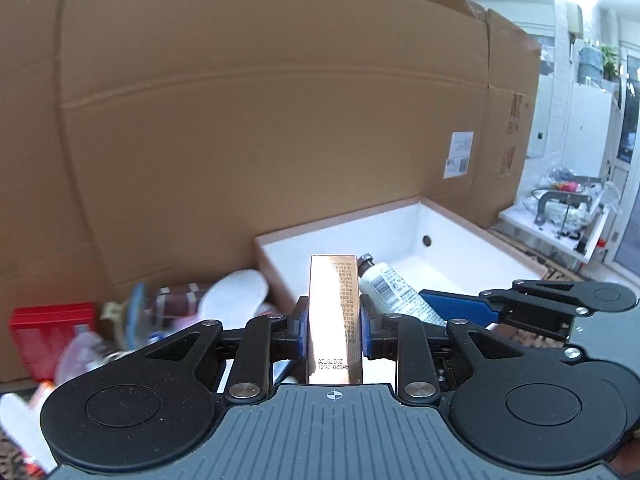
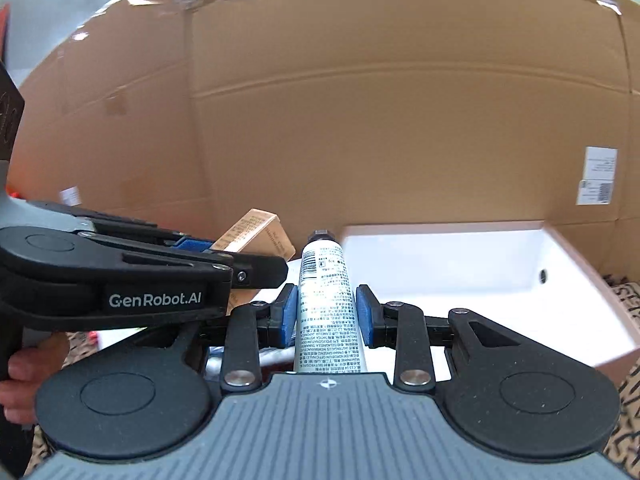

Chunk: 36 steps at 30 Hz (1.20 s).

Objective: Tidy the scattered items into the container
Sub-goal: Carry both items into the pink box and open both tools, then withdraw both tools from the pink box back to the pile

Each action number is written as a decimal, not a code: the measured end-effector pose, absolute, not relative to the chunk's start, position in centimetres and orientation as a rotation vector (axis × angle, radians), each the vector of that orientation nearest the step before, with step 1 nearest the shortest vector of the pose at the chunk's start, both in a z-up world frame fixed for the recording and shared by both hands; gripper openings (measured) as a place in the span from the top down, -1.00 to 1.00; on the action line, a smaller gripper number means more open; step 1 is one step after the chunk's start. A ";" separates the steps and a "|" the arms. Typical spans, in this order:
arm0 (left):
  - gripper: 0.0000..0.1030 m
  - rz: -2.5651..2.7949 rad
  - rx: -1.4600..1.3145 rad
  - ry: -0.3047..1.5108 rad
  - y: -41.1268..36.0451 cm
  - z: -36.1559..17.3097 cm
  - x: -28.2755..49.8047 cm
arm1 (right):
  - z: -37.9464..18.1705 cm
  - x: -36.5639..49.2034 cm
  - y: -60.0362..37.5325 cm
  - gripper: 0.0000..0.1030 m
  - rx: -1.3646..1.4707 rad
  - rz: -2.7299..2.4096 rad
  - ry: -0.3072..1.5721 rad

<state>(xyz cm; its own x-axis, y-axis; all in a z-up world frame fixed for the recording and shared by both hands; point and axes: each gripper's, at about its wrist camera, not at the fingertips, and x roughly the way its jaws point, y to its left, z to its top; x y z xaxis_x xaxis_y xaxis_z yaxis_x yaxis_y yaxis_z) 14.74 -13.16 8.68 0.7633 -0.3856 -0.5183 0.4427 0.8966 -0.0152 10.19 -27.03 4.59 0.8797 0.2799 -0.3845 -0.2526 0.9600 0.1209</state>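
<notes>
My left gripper (image 1: pixel 334 330) is shut on a long shiny rose-gold box (image 1: pixel 334 312) with fine print, held lengthwise and pointing at the white container (image 1: pixel 280 250). My right gripper (image 2: pixel 326 312) is shut on a white tube (image 2: pixel 327 304) with a dark cap and barcode; the tube (image 1: pixel 394 290) also shows in the left wrist view, just right of the box. The open white container (image 2: pixel 568 256) with pinkish outer walls lies ahead of both, its inside bare where visible. The left gripper (image 2: pixel 244 268) with the rose-gold box (image 2: pixel 256 232) appears left of the tube.
A tall cardboard wall (image 1: pixel 260 120) stands behind everything. Left of the container lies a blurred heap: a red box (image 1: pixel 52 334), a white oval pad (image 1: pixel 236 292), a plaid item (image 1: pixel 176 300). A hand (image 2: pixel 24 376) grips the left handle. A cluttered white shelf (image 1: pixel 560 220) lies far right.
</notes>
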 end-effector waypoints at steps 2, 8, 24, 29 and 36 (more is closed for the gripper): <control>0.57 -0.459 0.100 0.570 -14.2 8.0 17.0 | 4.2 12.0 -27.7 0.30 0.068 0.248 0.429; 0.57 -0.450 0.097 0.661 -17.0 4.7 23.2 | 1.7 17.6 -29.3 0.30 0.069 0.167 0.521; 0.39 -0.458 0.118 0.758 -19.1 0.4 26.6 | -3.1 22.4 -30.2 0.58 0.037 0.106 0.675; -0.63 -0.461 0.090 0.717 -18.5 1.4 25.8 | -3.0 21.2 -31.0 0.36 0.052 0.060 0.637; -1.00 -0.436 0.123 0.594 -18.7 2.9 22.9 | -1.4 19.5 -31.3 -0.89 0.022 0.028 0.540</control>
<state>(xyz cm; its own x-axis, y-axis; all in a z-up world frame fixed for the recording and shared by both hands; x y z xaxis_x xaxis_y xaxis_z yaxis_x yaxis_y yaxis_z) 22.86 -18.70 2.94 0.7407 -0.3614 -0.5663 0.4315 0.9020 -0.0113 19.55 -31.30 -1.44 0.8572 0.0327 -0.5139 -0.0212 0.9994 0.0284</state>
